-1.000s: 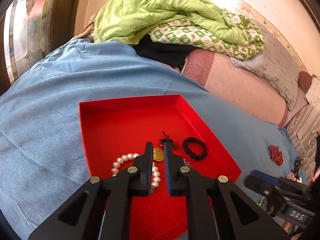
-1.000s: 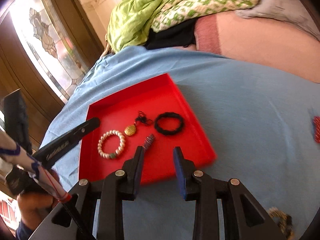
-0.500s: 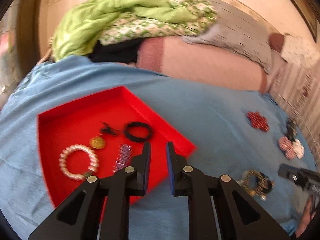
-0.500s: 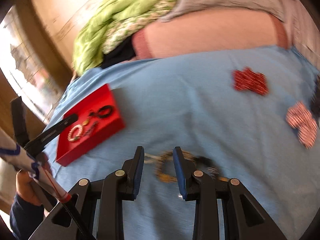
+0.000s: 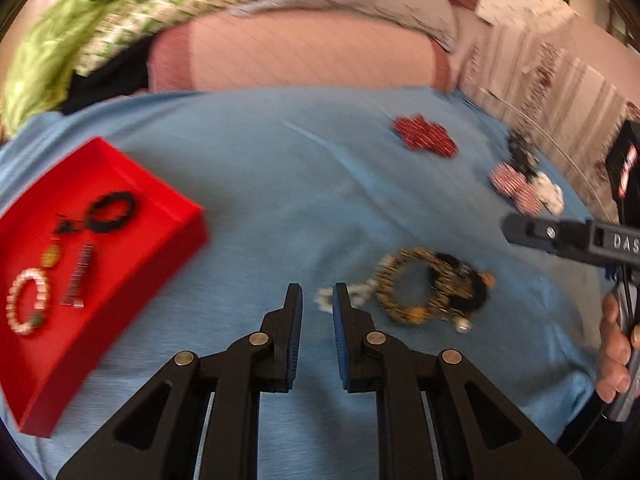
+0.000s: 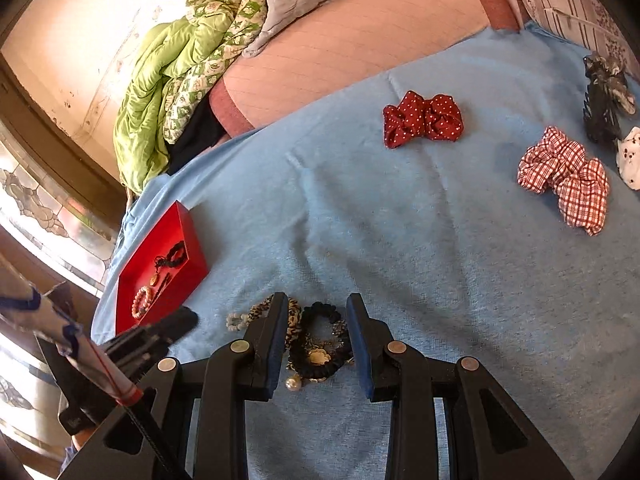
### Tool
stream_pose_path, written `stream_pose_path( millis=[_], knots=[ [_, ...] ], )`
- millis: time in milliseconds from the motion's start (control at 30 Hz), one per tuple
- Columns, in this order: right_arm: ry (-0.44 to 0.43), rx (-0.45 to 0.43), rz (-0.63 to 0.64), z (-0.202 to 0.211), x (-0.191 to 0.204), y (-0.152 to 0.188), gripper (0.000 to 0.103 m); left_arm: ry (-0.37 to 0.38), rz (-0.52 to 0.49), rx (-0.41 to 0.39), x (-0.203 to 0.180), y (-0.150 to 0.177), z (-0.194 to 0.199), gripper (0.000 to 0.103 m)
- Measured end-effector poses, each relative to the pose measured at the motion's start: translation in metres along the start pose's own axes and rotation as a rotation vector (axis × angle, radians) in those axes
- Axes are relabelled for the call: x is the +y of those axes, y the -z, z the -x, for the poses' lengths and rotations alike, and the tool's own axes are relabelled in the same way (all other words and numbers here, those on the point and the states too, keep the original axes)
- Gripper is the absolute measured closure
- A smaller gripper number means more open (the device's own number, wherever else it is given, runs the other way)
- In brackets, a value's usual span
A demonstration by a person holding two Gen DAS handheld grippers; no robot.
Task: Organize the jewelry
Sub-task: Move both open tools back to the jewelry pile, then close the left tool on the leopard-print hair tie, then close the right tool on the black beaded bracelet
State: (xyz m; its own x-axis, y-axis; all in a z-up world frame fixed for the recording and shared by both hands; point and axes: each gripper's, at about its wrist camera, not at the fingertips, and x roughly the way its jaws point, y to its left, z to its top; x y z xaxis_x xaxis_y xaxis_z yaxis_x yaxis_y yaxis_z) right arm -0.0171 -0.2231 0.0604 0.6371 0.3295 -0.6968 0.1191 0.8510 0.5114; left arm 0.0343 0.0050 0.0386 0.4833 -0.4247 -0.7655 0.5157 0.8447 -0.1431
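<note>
1. The blue blanket (image 6: 400, 240) is the biggest thing; it covers the bed and everything lies on it.
2. The green quilt (image 6: 160, 92) is bunched up at the far end by the wall.
3. The red tray (image 5: 132, 208) sits on the blanket off to my left; inside it lie a pearl bracelet (image 5: 26, 306), a black ring band (image 5: 111, 212), a little gold charm (image 5: 51, 258) and a small dark clip (image 5: 78, 280).
4. My right gripper (image 6: 318, 312) hangs low over a pile of hair bands (image 6: 316, 344); its jaws stand partly open with the pile between them; I cannot tell if the pads touch it.
5. My left gripper (image 5: 317, 296) is just beside that same pile, on its left; its jaws are nearly closed with only a thin gap; they hold nothing.
6. A red checked scrunchie (image 6: 568, 180) lies far off on the right; a red dotted scrunchie (image 6: 424, 120) lies near it, farther back.
7. A pearl (image 6: 293, 384) hangs from the pile, close to my right gripper.
</note>
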Motion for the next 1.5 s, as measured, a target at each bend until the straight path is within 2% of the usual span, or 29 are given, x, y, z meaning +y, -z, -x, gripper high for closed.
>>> stream_pose_path(
  millis=[67, 133, 200, 400, 433, 467, 500, 567, 700, 800, 900, 1067, 1133, 1200, 1333, 1500],
  knots=[
    [-0.002, 0.009, -0.014, -0.001, -0.004, 0.0, 0.07, 0.059, 0.003, 0.029, -0.007, -0.002, -0.009, 0.089],
    [-0.006, 0.02, -0.024, -0.003, -0.008, 0.0, 0.07, 0.088, 0.015, 0.04, -0.01, -0.004, -0.015, 0.085],
    [-0.009, 0.022, -0.025, -0.004, -0.009, -0.001, 0.07, 0.079, 0.018, 0.046, -0.015, -0.006, -0.023, 0.073],
    [0.002, 0.033, -0.002, -0.009, -0.007, -0.001, 0.07, 0.083, 0.005, 0.05, -0.031, -0.011, -0.039, 0.072],
    [0.004, 0.036, -0.001, -0.01, -0.007, -0.001, 0.07, 0.053, -0.014, 0.042, -0.035, -0.011, -0.041, 0.073],
    [0.004, 0.038, -0.001, -0.011, -0.007, -0.001, 0.07, 0.027, -0.019, 0.034, -0.035, -0.012, -0.041, 0.087],
    [0.005, 0.04, -0.001, -0.011, -0.007, -0.001, 0.07, 0.003, -0.016, 0.029, -0.034, -0.012, -0.042, 0.094],
    [0.01, 0.041, 0.0, -0.012, -0.008, -0.002, 0.07, -0.01, 0.015, -0.009, -0.027, -0.016, -0.034, 0.097],
    [0.028, 0.052, 0.007, -0.014, -0.008, -0.001, 0.07, 0.001, 0.056, -0.148, -0.011, -0.026, 0.004, 0.097],
    [0.072, 0.077, 0.046, -0.022, -0.004, 0.002, 0.07, -0.024, 0.055, -0.204, -0.002, -0.03, 0.025, 0.097],
    [0.093, 0.104, 0.11, -0.033, 0.007, 0.004, 0.071, -0.055, 0.04, -0.216, 0.005, -0.028, 0.036, 0.097],
    [0.186, 0.147, 0.238, -0.056, 0.022, 0.01, 0.073, -0.075, 0.016, -0.199, 0.008, -0.023, 0.037, 0.097],
    [0.246, 0.162, 0.297, -0.063, 0.026, 0.015, 0.08, -0.078, 0.006, -0.197, 0.007, -0.022, 0.037, 0.097],
    [0.291, 0.155, 0.357, -0.064, 0.031, 0.018, 0.088, -0.078, 0.001, -0.198, 0.006, -0.02, 0.039, 0.097],
    [0.299, 0.11, 0.349, -0.054, 0.029, 0.017, 0.089, -0.079, 0.008, -0.204, 0.008, -0.02, 0.04, 0.097],
    [0.19, -0.096, 0.312, -0.015, 0.034, 0.003, 0.089, -0.081, 0.014, -0.221, 0.009, -0.021, 0.044, 0.097]
  ],
)
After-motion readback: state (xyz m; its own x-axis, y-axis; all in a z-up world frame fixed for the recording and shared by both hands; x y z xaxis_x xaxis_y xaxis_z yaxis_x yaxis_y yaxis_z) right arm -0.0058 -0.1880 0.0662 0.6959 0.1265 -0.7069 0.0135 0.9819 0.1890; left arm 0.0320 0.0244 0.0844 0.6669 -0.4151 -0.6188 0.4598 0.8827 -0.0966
